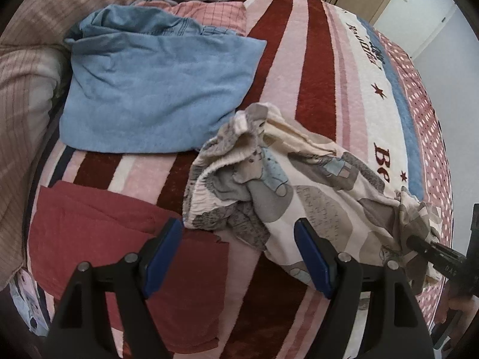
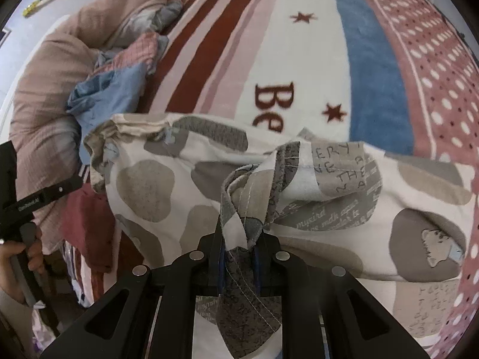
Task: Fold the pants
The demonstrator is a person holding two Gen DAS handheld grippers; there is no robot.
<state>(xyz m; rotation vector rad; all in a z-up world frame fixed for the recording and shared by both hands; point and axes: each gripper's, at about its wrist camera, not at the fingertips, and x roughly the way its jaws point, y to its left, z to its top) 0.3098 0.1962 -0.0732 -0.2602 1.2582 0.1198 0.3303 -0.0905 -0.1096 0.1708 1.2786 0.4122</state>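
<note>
My left gripper (image 1: 238,257) hangs open over the patterned pants (image 1: 299,185); blue garment (image 1: 155,89) at 11 o'clock.

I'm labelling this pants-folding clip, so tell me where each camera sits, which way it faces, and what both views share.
Left wrist: on the left gripper, jaws open and empty, aimed steeply down at the striped fleece blanket; the right gripper shows at the right edge.
Right wrist: on the right gripper, shut on a hem of the cream grey-patterned pants; a hand shows left.
Shared: those pants, blanket, blue garment.
</note>
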